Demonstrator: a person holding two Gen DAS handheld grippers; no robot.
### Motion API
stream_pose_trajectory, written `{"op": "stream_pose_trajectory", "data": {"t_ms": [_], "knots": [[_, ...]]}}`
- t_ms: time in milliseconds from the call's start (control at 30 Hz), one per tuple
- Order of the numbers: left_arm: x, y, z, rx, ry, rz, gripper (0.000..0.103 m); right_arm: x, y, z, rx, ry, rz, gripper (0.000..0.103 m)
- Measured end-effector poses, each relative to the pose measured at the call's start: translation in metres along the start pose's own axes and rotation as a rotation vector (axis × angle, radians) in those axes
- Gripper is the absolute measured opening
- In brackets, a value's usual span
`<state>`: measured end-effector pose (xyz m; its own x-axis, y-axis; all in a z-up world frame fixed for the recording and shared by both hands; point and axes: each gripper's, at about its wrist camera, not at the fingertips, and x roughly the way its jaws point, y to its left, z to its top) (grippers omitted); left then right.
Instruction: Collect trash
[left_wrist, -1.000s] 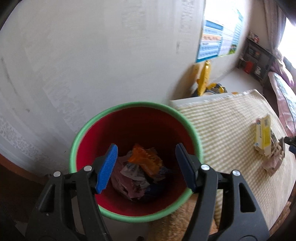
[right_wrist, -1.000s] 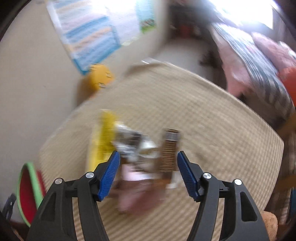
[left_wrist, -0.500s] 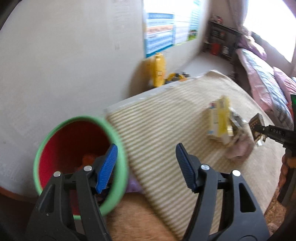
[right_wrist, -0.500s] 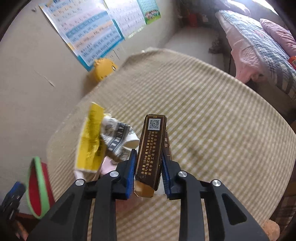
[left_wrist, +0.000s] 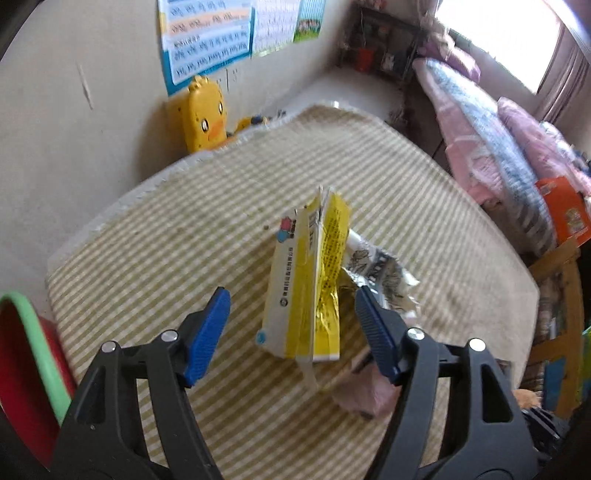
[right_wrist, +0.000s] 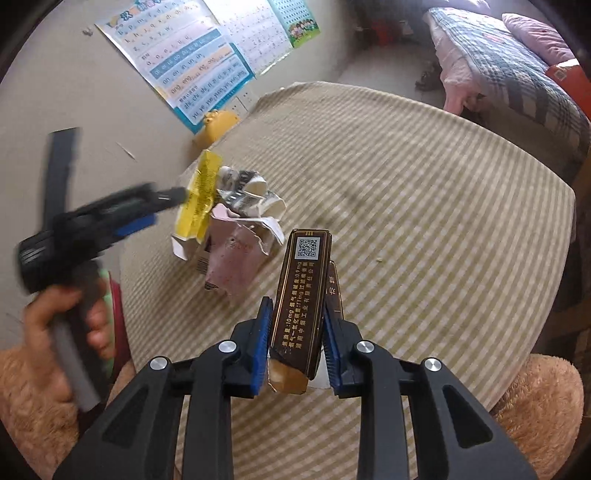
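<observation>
Right gripper (right_wrist: 295, 345) clamping brown carton (right_wrist: 300, 299) (upright), striped cloth (right_wrist: 424, 206)

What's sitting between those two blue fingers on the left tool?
In the left wrist view, the yellow carton stands between the opening left gripper's fingers, untouched.

**Left to the pile, right off with a box**

I swung my left gripper (left_wrist: 291, 334) away from the red bin (left_wrist: 26, 373) to the yellow carton (left_wrist: 306, 280), its jaws opening around it. My right gripper (right_wrist: 295, 354) had clamped the brown cigarette box (right_wrist: 301, 299) and lifted it from the pile.
</observation>
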<state>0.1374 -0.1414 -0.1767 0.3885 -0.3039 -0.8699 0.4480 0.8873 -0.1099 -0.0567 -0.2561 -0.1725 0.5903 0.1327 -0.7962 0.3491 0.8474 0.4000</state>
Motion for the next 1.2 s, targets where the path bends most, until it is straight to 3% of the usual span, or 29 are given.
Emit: {"op": "stream_pose_trajectory", "data": {"t_ms": [133, 200, 233, 267, 300, 433, 600, 667, 733, 800, 900, 1033, 1200], "knots": [[0.029, -0.006, 0.001, 0.009, 0.098, 0.019, 0.069, -0.001, -0.007, -0.004, -0.001, -0.003, 0.013, 0.025], [0.036, -0.006, 0.000, 0.010, 0.107, 0.049, 0.068, 0.000, -0.012, -0.005, 0.011, 0.003, 0.018, 0.025], [0.039, -0.006, 0.000, 0.013, 0.111, 0.065, 0.065, 0.002, -0.015, -0.005, 0.018, 0.006, 0.018, 0.025], [0.040, -0.005, 0.000, 0.009, 0.118, 0.062, 0.050, 0.002, -0.018, -0.006, 0.026, 0.009, 0.019, 0.026], [0.040, -0.003, -0.001, -0.002, 0.123, 0.055, 0.050, 0.003, -0.020, -0.007, 0.031, 0.010, 0.020, 0.026], [0.023, -0.007, -0.003, 0.039, 0.099, 0.081, 0.039, 0.005, -0.026, -0.007, 0.039, 0.015, 0.025, 0.026], [-0.005, 0.008, -0.025, 0.075, 0.091, 0.148, 0.038, 0.010, -0.023, -0.008, 0.015, 0.028, 0.027, 0.027], [-0.011, 0.014, -0.036, 0.068, 0.104, 0.157, 0.040, 0.013, -0.021, -0.008, 0.010, 0.038, 0.028, 0.028], [-0.016, 0.021, -0.047, 0.070, 0.116, 0.161, 0.045, 0.014, -0.021, -0.008, 0.013, 0.045, 0.029, 0.035], [-0.017, 0.025, -0.055, 0.070, 0.121, 0.155, 0.048, 0.014, -0.022, -0.008, 0.023, 0.047, 0.039, 0.050], [-0.016, 0.027, -0.057, 0.067, 0.118, 0.152, 0.058, 0.011, -0.022, -0.006, 0.027, 0.054, 0.039, 0.058], [-0.012, 0.026, -0.052, 0.052, 0.111, 0.139, 0.068, 0.007, -0.025, -0.005, 0.043, 0.051, 0.031, 0.062], [0.000, 0.023, -0.053, 0.038, 0.142, 0.117, 0.068, 0.010, -0.028, -0.008, 0.061, 0.082, 0.035, 0.062]]}}
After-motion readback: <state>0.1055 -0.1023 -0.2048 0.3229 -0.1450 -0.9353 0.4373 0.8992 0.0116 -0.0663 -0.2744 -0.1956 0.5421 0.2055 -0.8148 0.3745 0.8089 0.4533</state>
